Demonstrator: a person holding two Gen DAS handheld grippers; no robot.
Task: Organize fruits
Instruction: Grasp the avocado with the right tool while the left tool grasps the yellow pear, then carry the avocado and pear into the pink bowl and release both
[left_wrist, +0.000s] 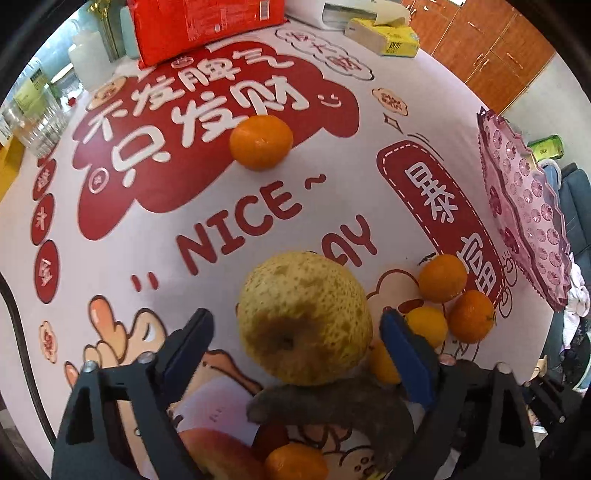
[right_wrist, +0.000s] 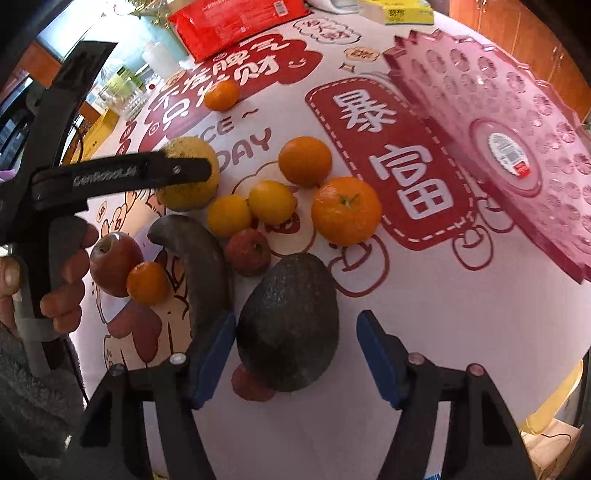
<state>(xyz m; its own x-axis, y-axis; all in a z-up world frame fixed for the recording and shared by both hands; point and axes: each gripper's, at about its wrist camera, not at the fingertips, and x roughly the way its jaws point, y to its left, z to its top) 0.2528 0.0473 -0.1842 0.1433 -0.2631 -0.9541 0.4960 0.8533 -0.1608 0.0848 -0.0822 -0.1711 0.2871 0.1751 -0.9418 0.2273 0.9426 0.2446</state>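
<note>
A speckled yellow pear (left_wrist: 303, 317) stands between the fingers of my left gripper (left_wrist: 295, 314), which is open, with a gap at the left pad. A dark green avocado (right_wrist: 288, 325) lies between the fingers of my right gripper (right_wrist: 295, 317), also open; its left pad is at the skin and its right pad stands clear. Around them lie a dark curved banana (right_wrist: 199, 258), a red apple (right_wrist: 114, 266), a small red fruit (right_wrist: 248, 251) and several oranges (right_wrist: 345, 210). One orange (left_wrist: 261, 142) sits alone farther back. A pink plastic tray (right_wrist: 517, 147) lies at the right.
The table carries a white and red printed cloth (left_wrist: 236, 236). At its far edge are a red packet (left_wrist: 199, 26), a yellow tissue box (left_wrist: 388, 37) and glassware (left_wrist: 40, 125). A hand (right_wrist: 70, 266) holds the left tool beside the apple.
</note>
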